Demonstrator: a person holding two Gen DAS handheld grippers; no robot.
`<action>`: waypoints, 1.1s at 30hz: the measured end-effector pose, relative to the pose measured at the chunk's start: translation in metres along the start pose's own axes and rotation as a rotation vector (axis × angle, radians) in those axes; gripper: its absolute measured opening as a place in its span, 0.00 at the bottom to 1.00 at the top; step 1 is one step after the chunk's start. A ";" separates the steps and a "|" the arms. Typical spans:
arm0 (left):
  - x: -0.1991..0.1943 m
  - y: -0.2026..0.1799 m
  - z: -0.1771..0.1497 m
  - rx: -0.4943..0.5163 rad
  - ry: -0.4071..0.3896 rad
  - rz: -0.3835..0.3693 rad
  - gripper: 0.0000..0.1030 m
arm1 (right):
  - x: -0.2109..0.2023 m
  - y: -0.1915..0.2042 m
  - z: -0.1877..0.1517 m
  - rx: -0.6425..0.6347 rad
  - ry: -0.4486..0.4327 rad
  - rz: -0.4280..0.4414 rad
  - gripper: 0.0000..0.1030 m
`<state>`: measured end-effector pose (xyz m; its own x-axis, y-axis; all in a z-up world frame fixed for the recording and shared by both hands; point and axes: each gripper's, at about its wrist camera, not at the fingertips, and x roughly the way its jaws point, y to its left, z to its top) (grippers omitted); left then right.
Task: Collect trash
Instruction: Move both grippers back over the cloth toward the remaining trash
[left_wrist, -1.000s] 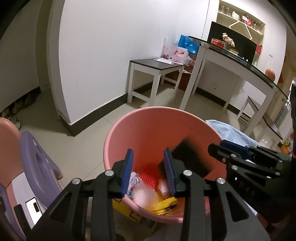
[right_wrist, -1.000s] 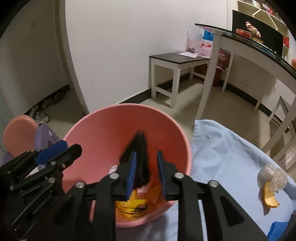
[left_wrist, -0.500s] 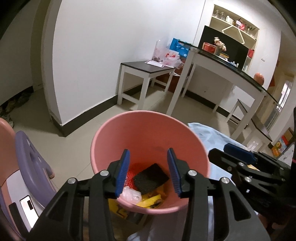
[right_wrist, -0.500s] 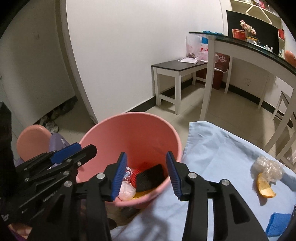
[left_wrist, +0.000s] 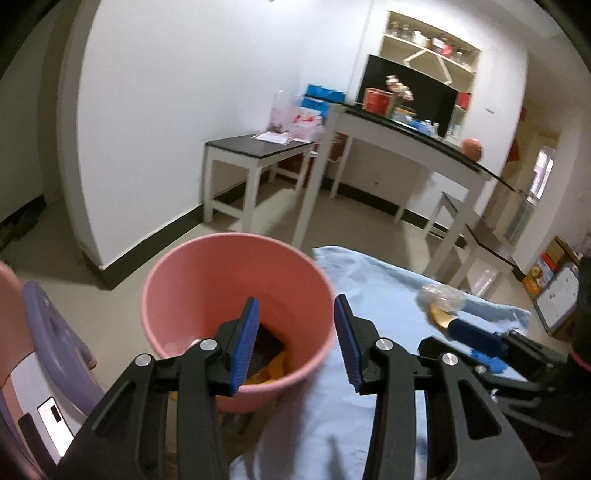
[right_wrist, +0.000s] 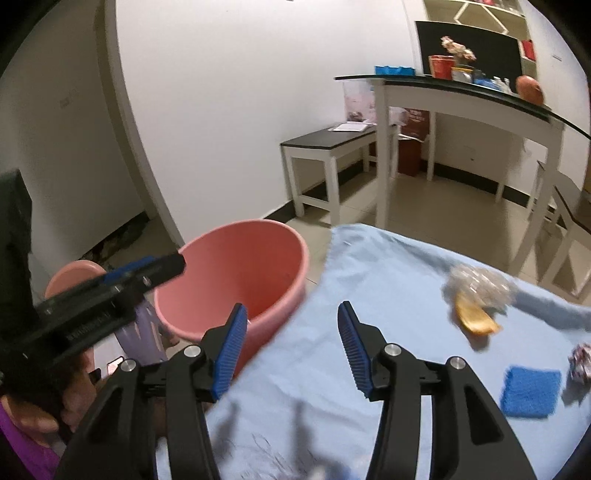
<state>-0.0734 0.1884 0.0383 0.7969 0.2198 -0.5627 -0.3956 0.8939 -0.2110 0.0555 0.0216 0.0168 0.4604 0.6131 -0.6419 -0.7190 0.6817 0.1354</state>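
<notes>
Hovering with jaws spread wide and nothing between them: left tool over the near rim of the pink bucket, right tool over the light blue cloth covering the worktop, just right of that bucket. Inside the bucket, seen from the left wrist: a black sponge-like piece lying on yellow wrappers, partly hidden behind the left tool's fingers. On the cloth, well off to the right: an orange peel touching a crumpled clear plastic wrap; nearer the right edge, a blue scouring pad and beside it a crumpled scrap, possibly printed paper, too blurred to tell. Standing left of the bucket: a purple plastic chair. Farther back against the white wall: a low dark-topped side table and a tall white console carrying small items.
</notes>
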 end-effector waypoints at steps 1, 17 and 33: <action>-0.003 -0.008 -0.001 0.013 -0.002 -0.011 0.41 | -0.005 -0.006 -0.005 0.009 0.004 -0.011 0.49; 0.027 -0.130 -0.013 0.165 0.070 -0.160 0.41 | -0.087 -0.148 -0.064 0.226 -0.042 -0.263 0.49; 0.155 -0.217 -0.014 0.227 0.184 -0.202 0.41 | -0.129 -0.274 -0.076 0.426 -0.126 -0.440 0.51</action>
<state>0.1298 0.0230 -0.0141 0.7447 -0.0255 -0.6670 -0.1110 0.9806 -0.1615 0.1539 -0.2745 0.0053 0.7426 0.2634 -0.6158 -0.1896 0.9645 0.1840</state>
